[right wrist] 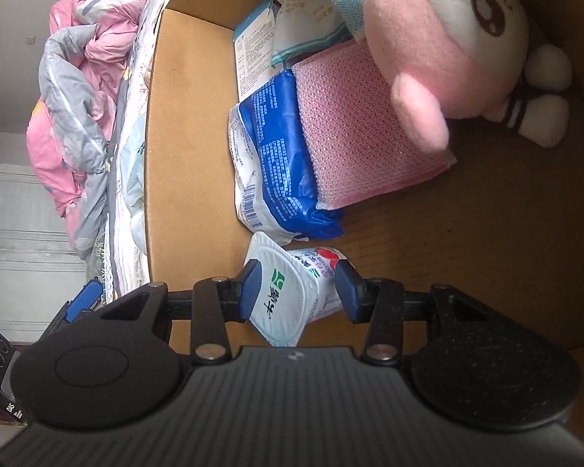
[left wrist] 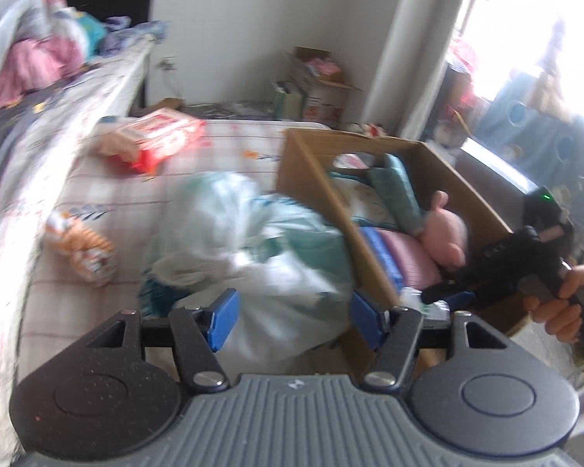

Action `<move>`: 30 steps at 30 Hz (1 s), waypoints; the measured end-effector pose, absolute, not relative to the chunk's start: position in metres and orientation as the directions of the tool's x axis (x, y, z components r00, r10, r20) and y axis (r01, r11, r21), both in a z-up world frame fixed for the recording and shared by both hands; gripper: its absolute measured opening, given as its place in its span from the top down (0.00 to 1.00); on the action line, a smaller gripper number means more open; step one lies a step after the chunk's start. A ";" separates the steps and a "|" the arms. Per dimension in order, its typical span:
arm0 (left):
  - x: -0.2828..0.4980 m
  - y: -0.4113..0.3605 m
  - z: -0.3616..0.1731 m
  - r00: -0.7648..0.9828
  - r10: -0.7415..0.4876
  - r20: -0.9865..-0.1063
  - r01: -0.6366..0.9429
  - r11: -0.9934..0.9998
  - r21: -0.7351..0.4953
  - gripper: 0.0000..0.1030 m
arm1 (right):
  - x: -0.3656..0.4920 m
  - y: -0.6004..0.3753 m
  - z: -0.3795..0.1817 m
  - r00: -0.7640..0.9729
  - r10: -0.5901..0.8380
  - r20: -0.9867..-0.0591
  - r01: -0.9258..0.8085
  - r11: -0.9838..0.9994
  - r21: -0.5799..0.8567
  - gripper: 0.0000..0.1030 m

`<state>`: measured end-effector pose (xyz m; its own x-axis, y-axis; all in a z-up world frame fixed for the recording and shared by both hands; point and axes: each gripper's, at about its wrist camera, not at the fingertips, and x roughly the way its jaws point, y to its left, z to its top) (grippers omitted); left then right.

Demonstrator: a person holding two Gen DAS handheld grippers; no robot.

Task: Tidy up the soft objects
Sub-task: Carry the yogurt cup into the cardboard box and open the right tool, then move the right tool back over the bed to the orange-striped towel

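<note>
Half the yogurt cup hides behind right gripper fingers.

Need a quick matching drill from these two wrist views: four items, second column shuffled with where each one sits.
Things:
1. plush toy
2. yogurt cup
3. red-and-white pack
4. clear plastic bag

Places:
A. on the bed, outside the cardboard box, in front of the left gripper
B. inside the box, resting on the pink sponge
C. between the fingers of the right gripper, low in the box
D. farther back on the checked bed cover, beyond the bag

Pairs: 1-B, 2-C, 3-D, 4-A
</note>
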<state>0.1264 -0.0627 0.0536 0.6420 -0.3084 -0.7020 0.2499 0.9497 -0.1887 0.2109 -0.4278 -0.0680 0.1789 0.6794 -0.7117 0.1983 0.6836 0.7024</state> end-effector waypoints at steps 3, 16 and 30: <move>0.120 -0.036 0.049 0.660 -0.250 -0.709 0.171 0.968 -0.183 0.37 | 0.219 -0.422 -0.071 0.188 0.672 -0.716 0.196 0.689 0.698 0.60; 0.088 0.035 0.022 0.647 -0.143 -0.749 -0.002 0.982 -0.189 0.34 | 0.221 -0.396 -0.076 0.164 0.698 -0.697 0.174 0.675 0.717 0.62; 0.087 0.051 0.011 0.661 -0.149 -0.735 0.020 0.983 -0.181 0.25 | 0.222 -0.347 0.053 0.404 0.626 -0.667 -0.141 0.763 0.630 0.52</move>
<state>0.0870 0.0513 0.0107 0.6613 -0.1488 -0.7352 0.0195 0.9832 -0.1814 0.2218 -0.3465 0.0535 0.4040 0.6257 -0.6673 -0.1413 0.7634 0.6303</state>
